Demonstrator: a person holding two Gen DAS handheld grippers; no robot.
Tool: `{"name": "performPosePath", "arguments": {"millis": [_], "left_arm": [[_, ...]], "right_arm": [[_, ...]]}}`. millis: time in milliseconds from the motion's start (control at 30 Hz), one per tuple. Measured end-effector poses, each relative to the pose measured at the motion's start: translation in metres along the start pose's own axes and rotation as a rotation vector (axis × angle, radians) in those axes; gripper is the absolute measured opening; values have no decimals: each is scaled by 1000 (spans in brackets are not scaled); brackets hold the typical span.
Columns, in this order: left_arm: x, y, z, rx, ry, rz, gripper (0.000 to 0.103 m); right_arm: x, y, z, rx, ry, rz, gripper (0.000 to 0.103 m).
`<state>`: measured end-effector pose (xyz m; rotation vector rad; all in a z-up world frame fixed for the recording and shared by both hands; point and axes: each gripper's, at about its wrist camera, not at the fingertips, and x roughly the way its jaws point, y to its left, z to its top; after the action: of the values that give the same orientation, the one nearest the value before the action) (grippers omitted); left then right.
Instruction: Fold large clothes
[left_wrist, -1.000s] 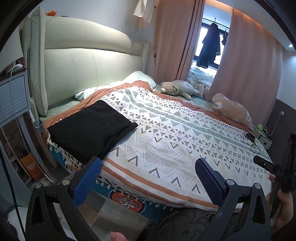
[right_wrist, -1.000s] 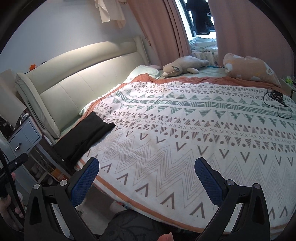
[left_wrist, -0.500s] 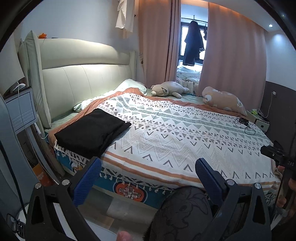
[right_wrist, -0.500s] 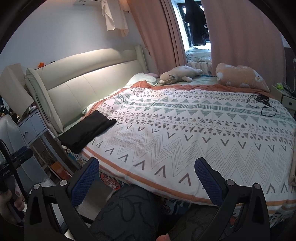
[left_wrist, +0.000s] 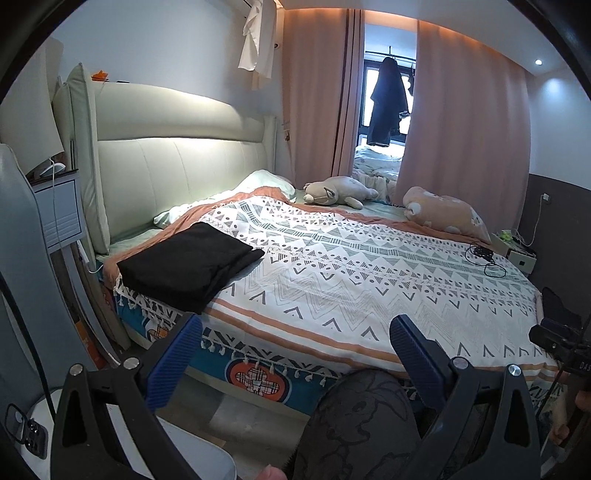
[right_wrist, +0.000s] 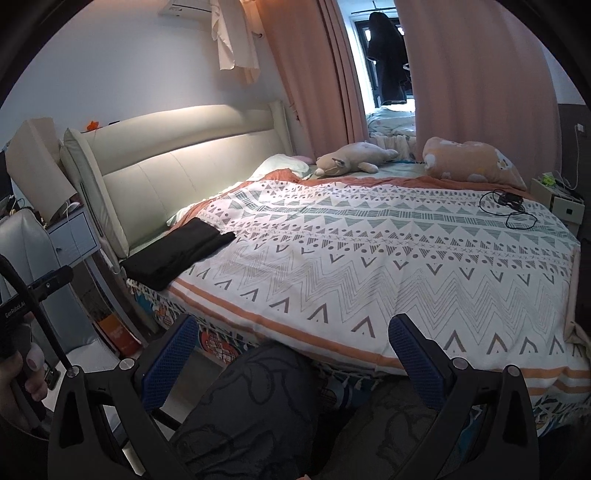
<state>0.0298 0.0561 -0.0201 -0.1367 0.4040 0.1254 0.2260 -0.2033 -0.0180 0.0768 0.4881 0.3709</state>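
Only the right view shows the air conditioner (right_wrist: 186, 6); both tools (left_wrist: 295, 354) (right_wrist: 291, 350) gape empty before the folded black garment (left_wrist: 188, 262).

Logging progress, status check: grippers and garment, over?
Left gripper open, empty. Right gripper open, empty. Black garment folded on bed corner, untouched. Nothing in the way.

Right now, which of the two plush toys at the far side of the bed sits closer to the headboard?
The grey plush animal, lying beside the pale pillow near the headboard. The peach plush lies farther along, near the black cable.
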Motion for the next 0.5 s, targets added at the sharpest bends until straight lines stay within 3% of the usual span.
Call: {"name": "performPosePath", "arguments": {"millis": [500], "left_arm": [[1,-9,0,44,19,-29,103]], "right_arm": [[3,4,-8,-2,-24,-9,103]]}}
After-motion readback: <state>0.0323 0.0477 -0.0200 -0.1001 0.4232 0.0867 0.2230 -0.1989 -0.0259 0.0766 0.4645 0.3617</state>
